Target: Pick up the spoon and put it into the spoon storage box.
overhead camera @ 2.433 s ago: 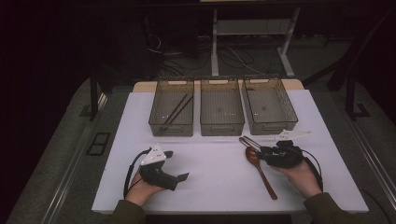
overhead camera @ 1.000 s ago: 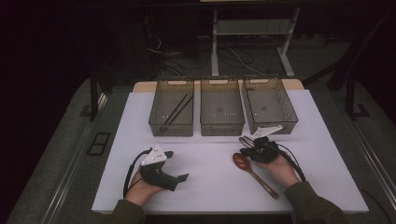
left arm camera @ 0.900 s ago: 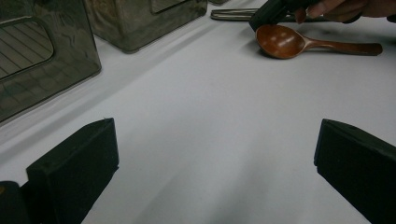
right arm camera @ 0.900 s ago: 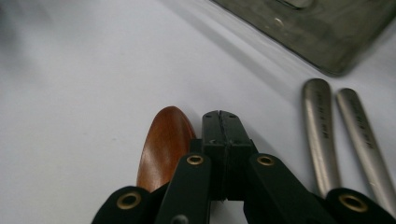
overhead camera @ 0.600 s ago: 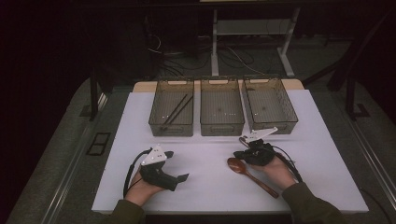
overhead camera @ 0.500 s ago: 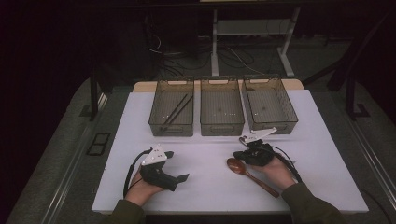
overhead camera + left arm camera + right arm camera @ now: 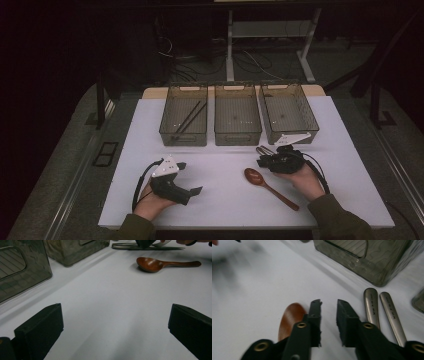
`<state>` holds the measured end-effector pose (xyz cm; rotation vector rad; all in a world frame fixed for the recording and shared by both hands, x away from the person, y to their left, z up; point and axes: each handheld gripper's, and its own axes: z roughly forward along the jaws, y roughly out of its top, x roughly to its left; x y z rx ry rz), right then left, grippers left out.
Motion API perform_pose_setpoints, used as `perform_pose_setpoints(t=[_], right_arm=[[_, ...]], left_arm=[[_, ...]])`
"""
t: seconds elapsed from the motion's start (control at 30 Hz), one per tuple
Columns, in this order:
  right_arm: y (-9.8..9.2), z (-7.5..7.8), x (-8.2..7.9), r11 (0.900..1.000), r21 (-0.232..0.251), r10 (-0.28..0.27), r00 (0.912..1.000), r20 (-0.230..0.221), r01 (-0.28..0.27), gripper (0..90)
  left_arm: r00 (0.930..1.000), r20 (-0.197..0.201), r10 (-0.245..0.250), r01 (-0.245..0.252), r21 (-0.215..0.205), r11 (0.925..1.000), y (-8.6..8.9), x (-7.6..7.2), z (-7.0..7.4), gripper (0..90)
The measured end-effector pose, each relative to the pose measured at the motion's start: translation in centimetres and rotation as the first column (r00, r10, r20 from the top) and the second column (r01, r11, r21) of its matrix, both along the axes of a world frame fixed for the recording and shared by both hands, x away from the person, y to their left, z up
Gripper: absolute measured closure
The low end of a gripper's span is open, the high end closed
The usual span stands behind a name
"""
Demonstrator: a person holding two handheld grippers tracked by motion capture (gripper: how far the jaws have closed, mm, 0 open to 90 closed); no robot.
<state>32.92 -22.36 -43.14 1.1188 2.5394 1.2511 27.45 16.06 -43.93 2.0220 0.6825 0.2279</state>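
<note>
Item: wooden spoon [image 7: 267,185], on the white table [image 7: 225,200] near your right gripper [image 7: 265,161]. In the high view its bowl sits just at 7 o'clock of that gripper's tips, and its long axis runs from the bowl toward 4 o'clock, the handle passing under your right hand [image 7: 302,180]. In the right gripper view the bowl [image 7: 291,318] lies outside the jaws, off at 9 o'clock of the left pad, not between them. State of right jaws: a narrow gap, just been opening, nothing held; bare table shows between the pads. Beside them at 3 o'clock lie two metal handles [image 7: 380,307], touching nothing of the gripper that can be told. Your left gripper [image 7: 187,192] rests well apart at the near left edge, jaws wide and empty, pointed toward the spoon in the left gripper view [image 7: 155,264]. Three smoky bins stand at 12 o'clock; the left bin [image 7: 183,116] holds chopsticks [image 7: 187,117]. Judgement: your right hand is far the nearer, and to take the spoon you would need to shift the jaws toward 9 o'clock to straddle it across its axis.
</note>
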Motion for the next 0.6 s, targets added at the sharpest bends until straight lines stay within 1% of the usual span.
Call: perform_pose_setpoints(t=[0.07,0.1,0.17,0.27,0.37,0.43,0.5,0.6], right_arm=[[-0.3,0.1,-0.4,1.000,0.013,0.021,0.9995,-0.023,-0.021,60.0],[-0.4,0.1,-0.6,0.999,0.019,0.030,0.9992,-0.026,-0.030,57.9],[-0.5,-0.1,-1.1,0.999,0.023,0.048,0.9980,-0.042,-0.047,55.8],[-0.3,-0.5,-1.8,0.998,0.013,0.067,0.9964,-0.052,-0.067,53.1],[0.1,-0.6,-2.2,0.997,-0.003,0.083,0.9949,-0.057,-0.083,51.3],[0.4,-0.8,-2.3,0.996,-0.010,0.091,0.9944,-0.054,-0.091,51.1],[0.5,-0.9,-2.3,0.995,-0.031,0.093,0.9940,-0.057,-0.095,50.8],[0.6,-1.1,-2.3,0.994,-0.041,0.098,0.9935,-0.059,-0.100,50.6]], left_arm=[[1.0000,-0.001,0.001,-0.001,-0.001,1.0000,0.0,0.0,0.0,0.0],[1.0000,-0.001,0.000,0.000,-0.001,1.0000,0.0,0.0,0.0,0.0],[1.0000,-0.001,0.000,0.000,0.000,1.0000,0.0,0.0,0.0,0.0],[1.0000,-0.001,0.000,0.000,-0.001,1.0000,0.0,0.0,0.0,0.0],[1.0000,-0.001,0.000,0.000,0.000,1.0000,0.0,0.0,0.0,0.0],[1.0000,-0.001,-0.001,0.001,0.000,1.0000,0.0,0.0,0.0,0.0],[1.0000,-0.001,-0.003,0.003,0.000,1.0000,0.0,0.0,0.0,0.0],[1.0000,-0.004,-0.004,0.004,0.002,1.0000,0.0,0.0,0.0,0.0]])
